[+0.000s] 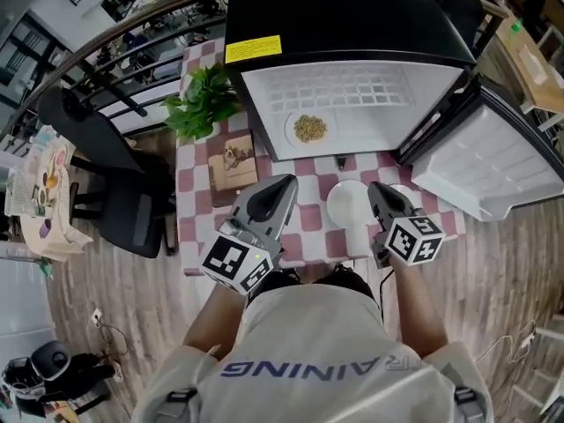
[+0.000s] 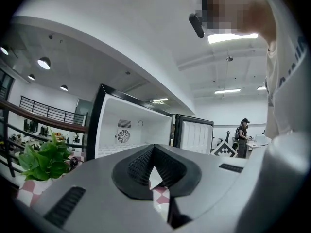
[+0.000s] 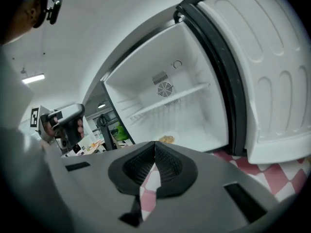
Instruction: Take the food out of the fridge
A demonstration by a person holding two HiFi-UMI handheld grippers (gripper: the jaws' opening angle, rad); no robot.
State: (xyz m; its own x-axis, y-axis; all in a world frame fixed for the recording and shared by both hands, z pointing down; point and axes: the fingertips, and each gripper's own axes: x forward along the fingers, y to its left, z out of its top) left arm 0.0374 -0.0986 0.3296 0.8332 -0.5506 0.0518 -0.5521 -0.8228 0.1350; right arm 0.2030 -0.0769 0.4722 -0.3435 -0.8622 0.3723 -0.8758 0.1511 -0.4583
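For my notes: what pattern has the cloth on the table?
Red-and-white checks on the tablecloth; clearest in the head view.

The right gripper (image 3: 154, 155) has its jaws pressed together with nothing between them. Beyond, toward twelve o'clock, the fridge (image 3: 146, 93) stands open, white inside, with a wire shelf (image 3: 170, 101). On its floor lies what looks like a small portion of food (image 3: 166, 139). The door (image 3: 262, 81) hangs at two o'clock, the checked tablecloth (image 3: 272, 171) at four, and the left gripper (image 3: 60, 123) at nine.
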